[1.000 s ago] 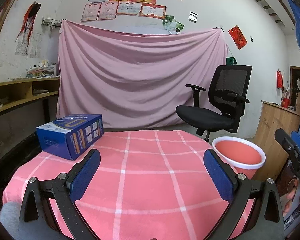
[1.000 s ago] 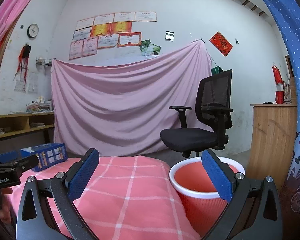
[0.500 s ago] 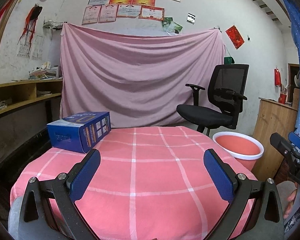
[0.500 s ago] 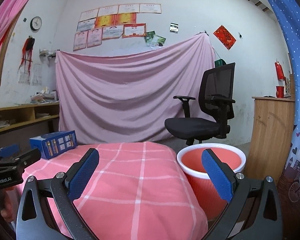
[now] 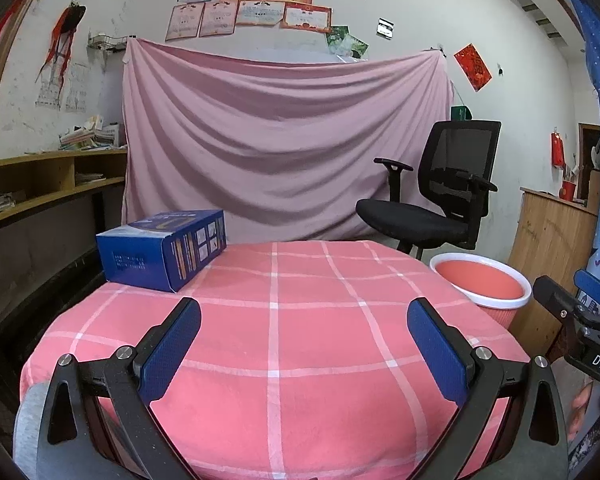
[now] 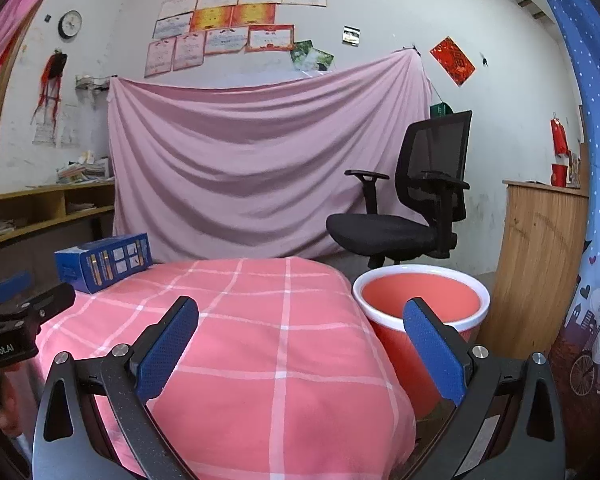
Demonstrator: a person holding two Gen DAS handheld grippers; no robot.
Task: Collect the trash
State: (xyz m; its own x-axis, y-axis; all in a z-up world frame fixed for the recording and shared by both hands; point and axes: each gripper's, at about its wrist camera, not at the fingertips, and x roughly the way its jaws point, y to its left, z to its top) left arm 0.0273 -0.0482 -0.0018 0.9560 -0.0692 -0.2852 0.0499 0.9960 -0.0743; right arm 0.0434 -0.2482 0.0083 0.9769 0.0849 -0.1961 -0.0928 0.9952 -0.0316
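Blue box (image 5: pixel 162 250) lies ahead-left of spread left gripper (image 5: pixel 304 344) (nothing held).

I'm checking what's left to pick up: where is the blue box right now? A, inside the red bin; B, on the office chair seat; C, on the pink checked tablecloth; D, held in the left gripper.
C: the blue box rests on the far left corner of the tablecloth, clear of both open grippers.

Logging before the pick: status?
Left tool open, right tool open, both empty. Blue box on table's far left corner, untouched. Bin beside table. Path unobstructed.
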